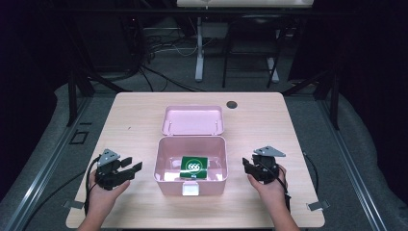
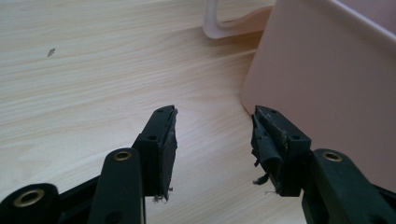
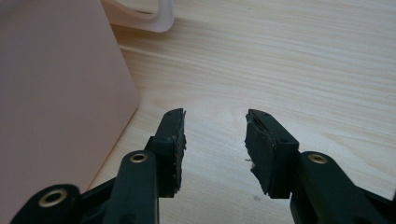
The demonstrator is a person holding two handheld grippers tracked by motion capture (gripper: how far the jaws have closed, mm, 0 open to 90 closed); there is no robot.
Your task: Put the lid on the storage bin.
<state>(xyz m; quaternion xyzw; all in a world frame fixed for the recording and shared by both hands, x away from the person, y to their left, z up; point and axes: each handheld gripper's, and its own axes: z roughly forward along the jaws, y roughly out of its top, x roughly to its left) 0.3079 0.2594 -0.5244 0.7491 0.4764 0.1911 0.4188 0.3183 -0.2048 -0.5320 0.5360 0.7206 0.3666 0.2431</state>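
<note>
- Pink box (image 1: pixel 190 185) sits mid-counter, near the person's edge, lid off — open top faces up.
- Pink lid (image 1: pixel 193 120) lies flat just behind the box, on the far side, touching or nearly touching its back rim; can't tell which.
- Inside the box: a green packet (image 1: pixel 194 166) with a white ring mark, lying flat on the floor of the box, roughly centred, slightly toward the near wall.
- A pale latch tab (image 1: pixel 190 189) shows on the near wall of the box.
- Left tongs (image 1: pixel 129 166) rest at the left of the box, held in the left hand (image 1: pixel 103 192), pointing toward the box's left wall. Jaws stand apart, nothing between them.
- Left gripper view: left tongs (image 2: pixel 215 140) open over bare wood, box wall (image 2: pixel 327 93) just beside the right-hand jaw — near, contact not clear. Lid corner (image 2: pixel 224 28) visible farther off.
- Right tongs (image 1: pixel 248 167) rest at the right of the box, held in the right hand (image 1: pixel 269 187), pointing toward the box's right wall. Jaws apart, empty.
- Right gripper view: right tongs (image 3: pixel 215 140) open over bare wood, box wall (image 3: pixel 56 93) to the left of the left-hand jaw, a small gap between. Lid corner (image 3: pixel 149 18) beyond.
- Counter (image 1: pixel 139 110) is light wood with a dark round grommet (image 1: pixel 232 104) near the far edge.
- Pads on both tongs look worn, edges frayed.
</note>
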